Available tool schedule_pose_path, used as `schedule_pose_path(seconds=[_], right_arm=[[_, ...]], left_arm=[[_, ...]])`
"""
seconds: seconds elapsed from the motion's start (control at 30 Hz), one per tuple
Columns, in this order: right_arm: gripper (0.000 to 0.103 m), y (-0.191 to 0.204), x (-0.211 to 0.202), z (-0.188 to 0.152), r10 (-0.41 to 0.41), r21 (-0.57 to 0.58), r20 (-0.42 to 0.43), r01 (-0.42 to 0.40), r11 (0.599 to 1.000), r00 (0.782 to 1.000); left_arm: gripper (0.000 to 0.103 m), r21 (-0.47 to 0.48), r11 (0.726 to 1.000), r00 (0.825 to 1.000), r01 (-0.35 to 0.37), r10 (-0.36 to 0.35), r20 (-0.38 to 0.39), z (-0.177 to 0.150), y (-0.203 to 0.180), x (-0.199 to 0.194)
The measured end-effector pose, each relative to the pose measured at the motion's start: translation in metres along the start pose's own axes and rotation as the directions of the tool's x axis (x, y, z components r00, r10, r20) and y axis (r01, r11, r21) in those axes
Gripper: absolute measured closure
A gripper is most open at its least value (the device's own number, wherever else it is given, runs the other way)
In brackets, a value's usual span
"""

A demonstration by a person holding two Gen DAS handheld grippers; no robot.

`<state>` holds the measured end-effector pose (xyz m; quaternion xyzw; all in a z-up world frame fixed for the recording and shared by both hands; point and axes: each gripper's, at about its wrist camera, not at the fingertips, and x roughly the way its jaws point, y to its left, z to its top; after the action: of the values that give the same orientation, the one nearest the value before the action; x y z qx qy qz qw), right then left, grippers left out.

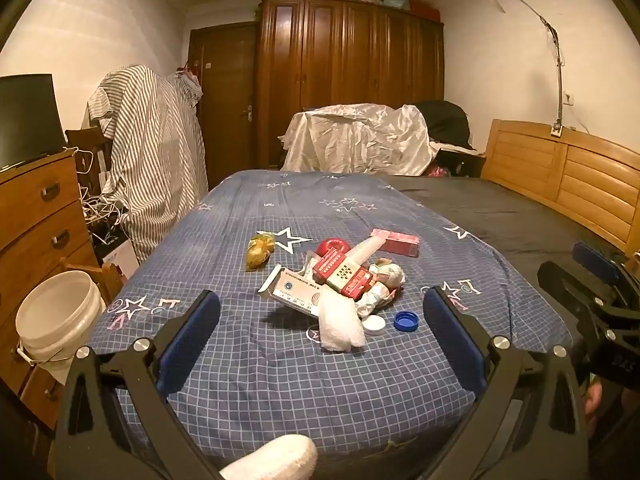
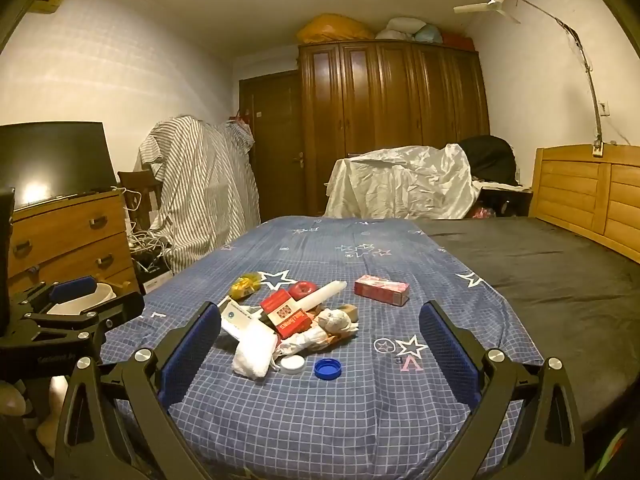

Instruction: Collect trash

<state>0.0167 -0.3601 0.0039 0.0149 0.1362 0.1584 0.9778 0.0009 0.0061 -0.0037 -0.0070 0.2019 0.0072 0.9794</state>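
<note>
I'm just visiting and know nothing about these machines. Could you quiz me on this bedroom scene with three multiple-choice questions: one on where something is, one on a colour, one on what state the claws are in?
1. Where is the white bucket?
A. On the bed
B. On the floor beside the wooden dresser, left of the bed
C. On top of the wardrobe

2. What colour is the bottle cap lying next to the white cap?
A. Blue
B. Green
C. Yellow

3. What state are the left claw and the right claw in?
A. Both shut on trash
B. One holds the red box
C. Both open and holding nothing

Answers:
1 B, the bucket stands by the dresser, off the bed's left edge.
2 A, it is plainly blue on the checked bedspread.
3 C, each claw's jaws are spread wide with only bedspread between them.
</note>
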Motion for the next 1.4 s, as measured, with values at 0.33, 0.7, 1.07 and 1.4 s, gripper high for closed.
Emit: schedule_pose_path(seconds=[0.33,0.7,1.07,1.4], right_arm=[[0.004,0.0,-0.001,0.003,0.008,0.005,-0.006,-0.008,1.0,1.0],[0.004,0.001,-0.002,0.008,0.012,0.003,-0.002,-0.012,1.0,1.0],[0.004,0.004,-0.004,0.012,0.018,-0.004,-0.001,-0.018,1.0,1.0],[0.004,0.006,-0.004,0.015,0.026,-0.007,-0.002,-0.026,1.0,1.0]], left_arm=[[0.005,0.002,1.0,1.0,-0.003,0.003,-0.012,-0.002,-0.001,0.003],[0.005,0.007,1.0,1.0,-0.001,0.001,-0.022,-0.001,0.0,0.004],[0.005,0.004,1.0,1.0,-0.001,0.001,-0.029,-0.002,0.002,0.005],[0.005,-0.001,1.0,0.999,-0.002,0.002,-0.054,-0.004,0.006,0.008]])
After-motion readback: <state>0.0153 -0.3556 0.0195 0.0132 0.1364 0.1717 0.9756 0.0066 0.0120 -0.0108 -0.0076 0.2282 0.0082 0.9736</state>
